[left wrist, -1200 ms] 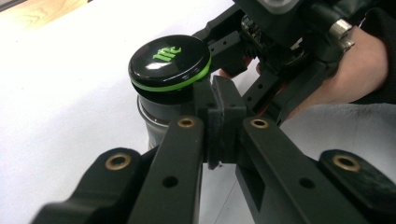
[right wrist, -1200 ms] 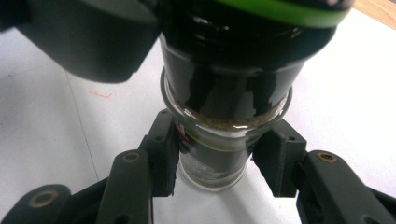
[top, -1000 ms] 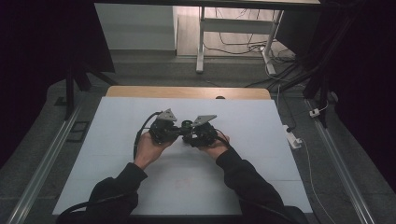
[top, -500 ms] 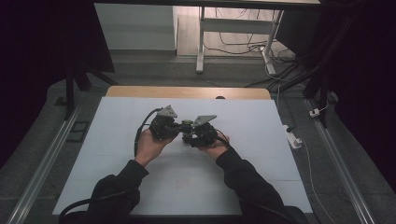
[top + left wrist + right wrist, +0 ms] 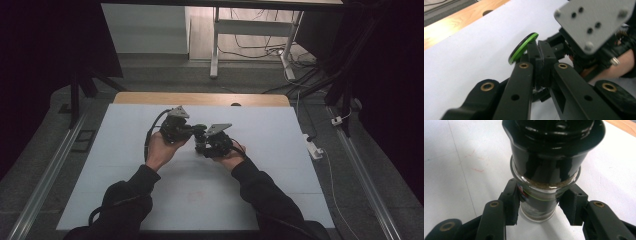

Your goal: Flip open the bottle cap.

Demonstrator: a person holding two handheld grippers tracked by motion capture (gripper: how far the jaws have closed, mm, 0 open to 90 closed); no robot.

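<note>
Small glass jar [image 5: 537,202] w/ a big black grinder-type top [image 5: 551,147]: clear glass body, thin green line round it, brownish powder packed at the shoulder just under the black part. It sits betw. the right gripper's [image 5: 539,208] jaws, pads pressed on both sides of the glass, black top sticking out well past the jaw tips.

Flat round lid [image 5: 523,47], black w/ bright green rim, tilted on edge. It's just beyond the left gripper's [image 5: 541,75] jaw tips, up & left of them; jaws closed tight on a black part right beside it.
</note>
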